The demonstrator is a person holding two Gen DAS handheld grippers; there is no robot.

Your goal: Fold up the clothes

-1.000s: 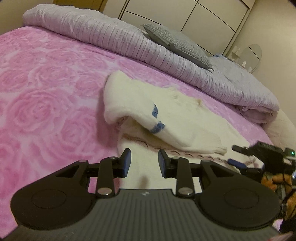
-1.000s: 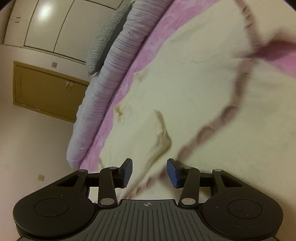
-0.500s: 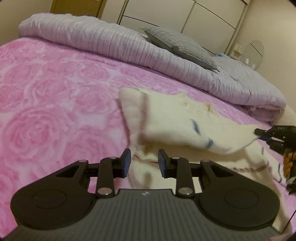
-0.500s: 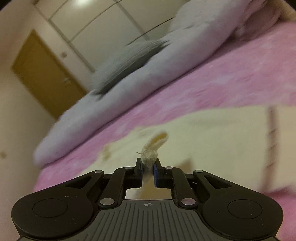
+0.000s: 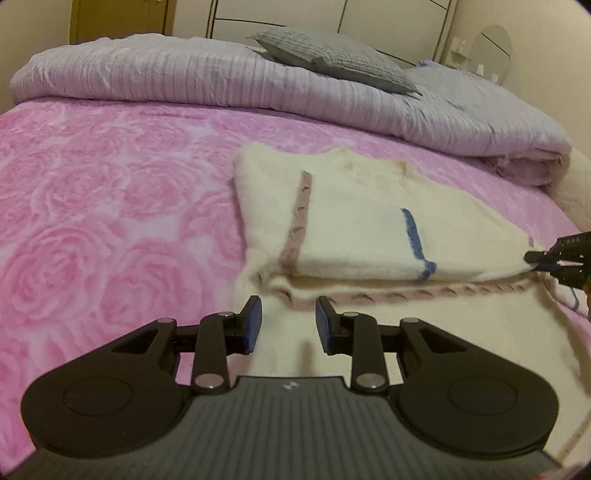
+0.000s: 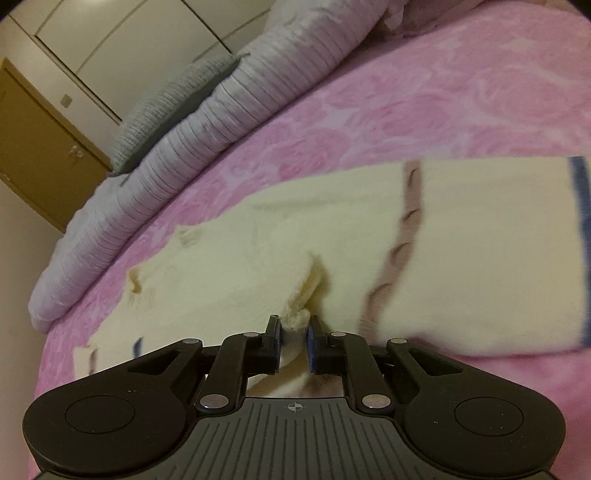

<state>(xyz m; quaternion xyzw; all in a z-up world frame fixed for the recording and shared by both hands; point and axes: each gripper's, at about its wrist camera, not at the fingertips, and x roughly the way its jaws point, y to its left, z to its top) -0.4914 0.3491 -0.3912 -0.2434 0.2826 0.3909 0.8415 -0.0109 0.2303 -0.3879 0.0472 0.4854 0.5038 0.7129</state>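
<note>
- Cream garment (image 5: 373,229) lay spread on pink rose-patterned bedspread (image 5: 110,221), one panel folded over the rest, mauve trim (image 5: 299,225) and blue stripe (image 5: 413,236) showing.
- Near part of the garment hidden under left gripper (image 5: 287,328); right end cut off by the frame edge.
- Left gripper held over the near cloth, jaws apart, nothing between them.
- Right gripper (image 6: 293,334) clamped on a bunched cream corner (image 6: 295,317) of the garment, having just closed on it.
- Same gripper seen in the left wrist view only as dark tips at the far right edge (image 5: 554,258), body cut off.
- Right wrist view smeared on its right side; fold edges there hard to make out.
- Striped lilac duvet (image 5: 221,77) and grey pillow (image 5: 332,59) lay far across the bed; door (image 5: 118,18) and cupboards behind only partly in frame.
</note>
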